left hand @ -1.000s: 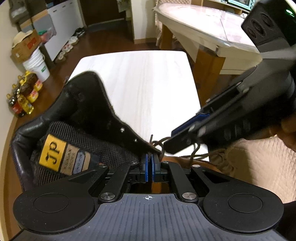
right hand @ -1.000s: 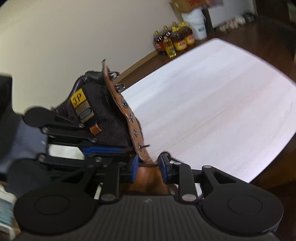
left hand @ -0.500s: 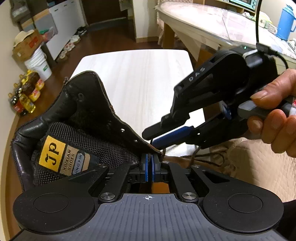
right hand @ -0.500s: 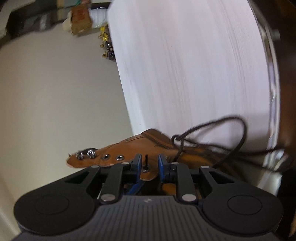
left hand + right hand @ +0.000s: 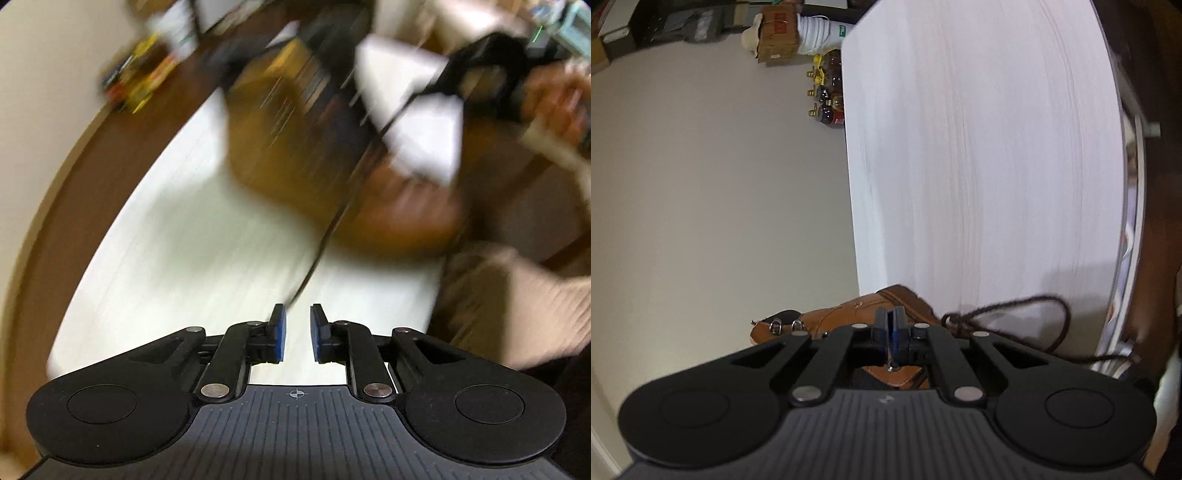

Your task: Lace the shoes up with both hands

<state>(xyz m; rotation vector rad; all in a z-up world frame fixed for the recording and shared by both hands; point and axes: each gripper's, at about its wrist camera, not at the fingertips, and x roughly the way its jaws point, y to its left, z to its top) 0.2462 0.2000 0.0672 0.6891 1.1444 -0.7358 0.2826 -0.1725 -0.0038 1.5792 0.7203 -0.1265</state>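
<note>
A: Left tool?
B: Pads apart, nothing between them. A dark lace runs taut from just by its left pad up toward the boot. View is badly blurred.
A: Right tool?
B: Pads pressed together, pinching the lace tip at an eyelet of the brown boot right under it.
A: Boot where?
B: On the white table, near edge. Lace loop lies just right of it. Farther off, bottles and a box by the wall.
</note>
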